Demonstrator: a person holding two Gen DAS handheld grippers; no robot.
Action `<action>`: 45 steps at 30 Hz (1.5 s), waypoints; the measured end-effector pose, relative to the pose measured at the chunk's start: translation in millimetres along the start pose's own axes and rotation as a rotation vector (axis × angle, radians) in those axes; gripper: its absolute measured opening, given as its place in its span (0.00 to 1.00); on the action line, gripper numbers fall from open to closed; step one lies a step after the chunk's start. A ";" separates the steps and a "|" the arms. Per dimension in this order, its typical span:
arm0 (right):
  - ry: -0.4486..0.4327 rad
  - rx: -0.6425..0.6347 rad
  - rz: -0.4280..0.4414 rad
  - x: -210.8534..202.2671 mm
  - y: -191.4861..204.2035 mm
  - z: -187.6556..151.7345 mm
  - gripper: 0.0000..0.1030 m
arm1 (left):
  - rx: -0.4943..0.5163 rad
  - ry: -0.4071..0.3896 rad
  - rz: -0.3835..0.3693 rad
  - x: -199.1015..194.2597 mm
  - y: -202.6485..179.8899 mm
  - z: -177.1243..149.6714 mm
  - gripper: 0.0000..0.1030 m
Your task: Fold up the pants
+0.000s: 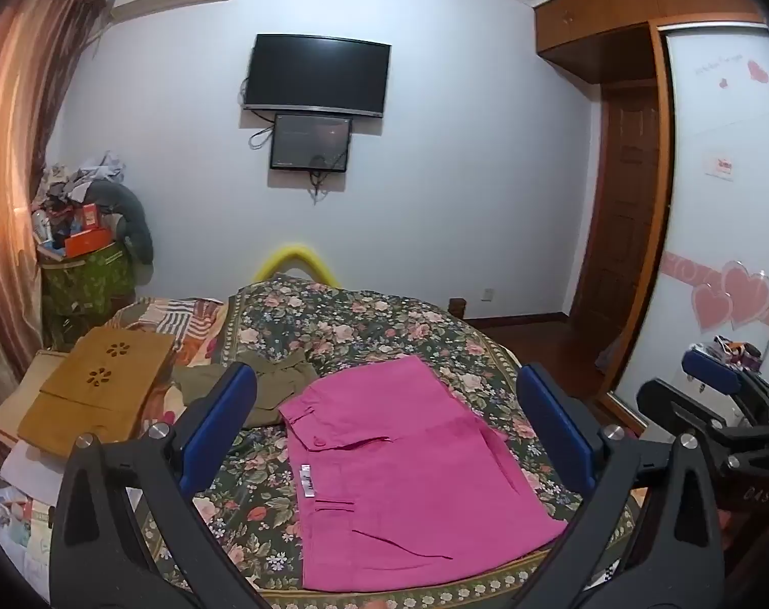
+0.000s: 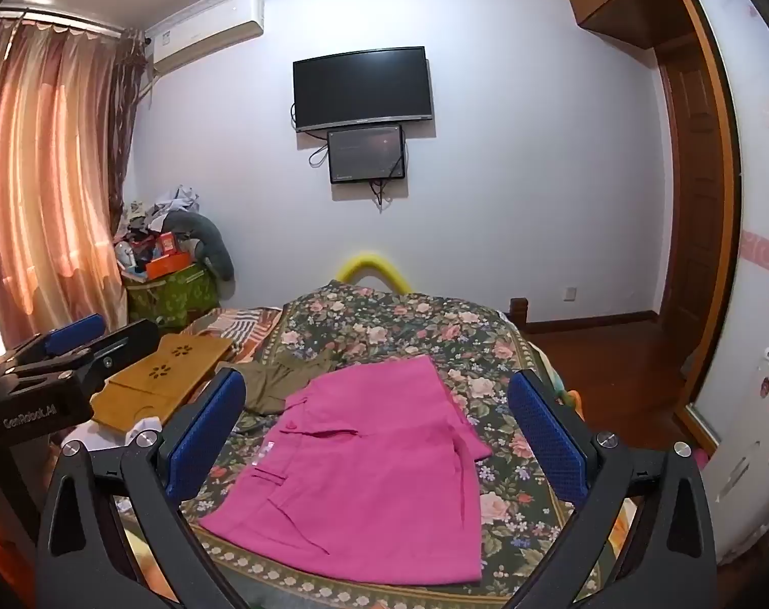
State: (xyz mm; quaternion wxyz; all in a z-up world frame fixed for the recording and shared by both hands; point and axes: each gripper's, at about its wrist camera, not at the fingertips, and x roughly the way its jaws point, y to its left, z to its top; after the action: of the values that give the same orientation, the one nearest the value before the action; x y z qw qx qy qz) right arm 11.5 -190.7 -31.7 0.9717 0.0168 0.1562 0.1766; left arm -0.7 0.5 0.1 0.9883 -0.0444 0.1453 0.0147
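Note:
Pink pants (image 1: 399,472) lie folded flat on the floral bedspread (image 1: 384,325), waistband toward the left; they also show in the right wrist view (image 2: 369,472). My left gripper (image 1: 384,431) is open and empty, held above the pants with its blue pads (image 1: 216,426) wide apart. My right gripper (image 2: 379,431) is open and empty too, above the pants. Each gripper shows at the edge of the other's view: the right one (image 1: 714,406), the left one (image 2: 64,355).
Olive-green garment (image 1: 277,380) lies crumpled behind the pink pants. A wooden lap tray (image 1: 105,385) rests on the bed's left side. A cluttered green bin (image 1: 85,274) stands by the curtain. A TV (image 1: 315,73) hangs on the far wall; wardrobe doors (image 1: 714,203) at right.

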 end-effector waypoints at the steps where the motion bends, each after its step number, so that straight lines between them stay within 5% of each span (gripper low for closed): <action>1: -0.001 -0.001 -0.001 0.1 -0.1 0.5 1.00 | -0.003 0.000 -0.005 -0.4 0.0 0.1 1.00; 45: -0.013 -0.010 -0.014 -0.1 -0.8 -1.3 1.00 | 0.002 -0.010 -0.018 -2.1 1.1 9.2 1.00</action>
State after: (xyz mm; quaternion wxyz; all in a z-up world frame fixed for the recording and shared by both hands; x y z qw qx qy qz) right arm 11.3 -191.5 -32.9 0.9739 0.0123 0.1490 0.1706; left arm 0.0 2.4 9.4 0.9892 -0.0445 0.1399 0.0056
